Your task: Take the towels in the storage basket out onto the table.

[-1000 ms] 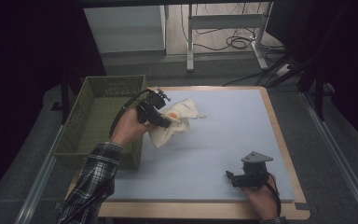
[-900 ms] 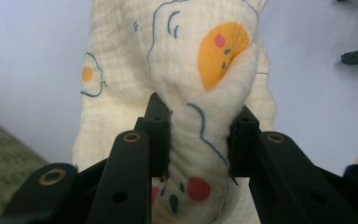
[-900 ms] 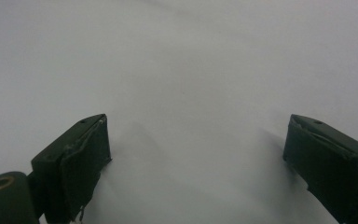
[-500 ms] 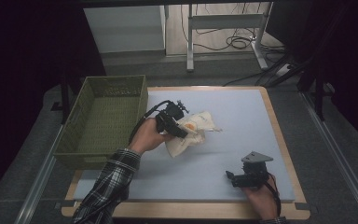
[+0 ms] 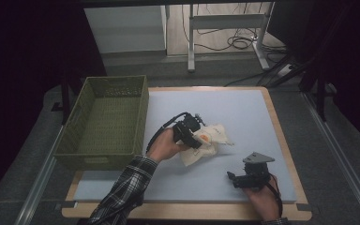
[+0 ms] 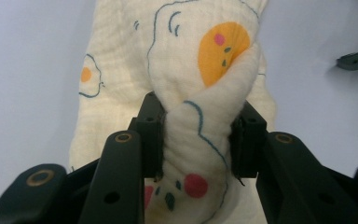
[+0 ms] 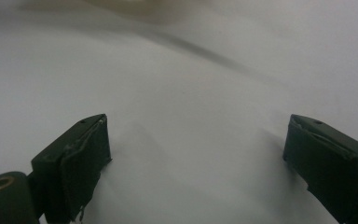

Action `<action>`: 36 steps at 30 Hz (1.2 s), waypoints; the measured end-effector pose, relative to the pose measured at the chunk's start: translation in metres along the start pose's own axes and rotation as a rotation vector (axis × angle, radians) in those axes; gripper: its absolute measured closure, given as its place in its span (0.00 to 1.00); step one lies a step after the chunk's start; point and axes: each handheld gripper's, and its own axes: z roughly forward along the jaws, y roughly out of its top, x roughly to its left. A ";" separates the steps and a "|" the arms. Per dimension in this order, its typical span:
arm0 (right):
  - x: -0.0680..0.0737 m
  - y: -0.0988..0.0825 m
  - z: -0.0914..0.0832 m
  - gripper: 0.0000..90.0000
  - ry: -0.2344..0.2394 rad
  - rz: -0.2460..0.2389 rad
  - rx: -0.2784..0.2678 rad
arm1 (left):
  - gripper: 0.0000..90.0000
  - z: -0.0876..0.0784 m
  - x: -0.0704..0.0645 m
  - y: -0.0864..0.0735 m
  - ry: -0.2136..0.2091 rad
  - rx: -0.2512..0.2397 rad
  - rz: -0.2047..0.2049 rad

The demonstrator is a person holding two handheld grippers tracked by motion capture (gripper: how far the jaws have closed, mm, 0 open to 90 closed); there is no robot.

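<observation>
A cream muslin cloth (image 5: 212, 139) printed with orange and red shapes lies crumpled on the pale blue mat (image 5: 225, 105), right of the mat's middle. My left gripper (image 5: 198, 137) reaches it from the left. In the left gripper view a bunched fold of the cloth (image 6: 200, 60) stands between the two pads (image 6: 151, 135), which press on it from both sides. These jaws have just been opening a little, with the cloth still between them. My right gripper (image 5: 232, 177) rests near the mat's front right. In the right gripper view it (image 7: 196, 158) stands open with bare mat between its fingers.
An olive green plastic basket (image 5: 104, 157) stands at the mat's left edge. The wooden table edge (image 5: 286, 140) frames the mat. A desk frame and cables (image 5: 229, 37) lie on the floor beyond the table.
My left hand has carried the cloth rightward and toward the front, from beside the basket to the mat's middle, and lowered it. The right gripper has kept still.
</observation>
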 end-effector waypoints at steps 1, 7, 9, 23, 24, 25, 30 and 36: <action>0.000 0.000 0.000 0.08 0.000 0.000 0.000 | 0.69 0.002 0.000 0.000 0.003 0.001 -0.001; 0.000 0.000 0.000 0.08 0.000 0.001 0.000 | 0.64 0.017 -0.001 -0.003 0.037 0.007 -0.001; 0.000 0.000 0.000 0.08 -0.001 0.000 0.000 | 0.58 0.022 0.000 -0.005 0.041 0.008 -0.003; 0.000 0.000 0.000 0.08 -0.002 -0.001 0.000 | 0.23 0.001 0.003 -0.022 0.085 -0.064 -0.027; 0.000 0.000 0.000 0.08 -0.002 -0.001 0.000 | 0.24 -0.001 0.003 -0.023 0.086 -0.067 -0.028; 0.000 0.000 0.000 0.08 -0.002 0.000 0.000 | 0.24 -0.005 0.003 -0.025 0.090 -0.069 -0.031; 0.000 0.000 0.000 0.08 -0.001 -0.001 0.001 | 0.32 -0.017 0.001 -0.034 0.083 -0.082 -0.028; 0.000 0.000 0.000 0.08 -0.002 0.000 0.000 | 0.49 -0.022 -0.008 -0.039 0.041 -0.096 0.004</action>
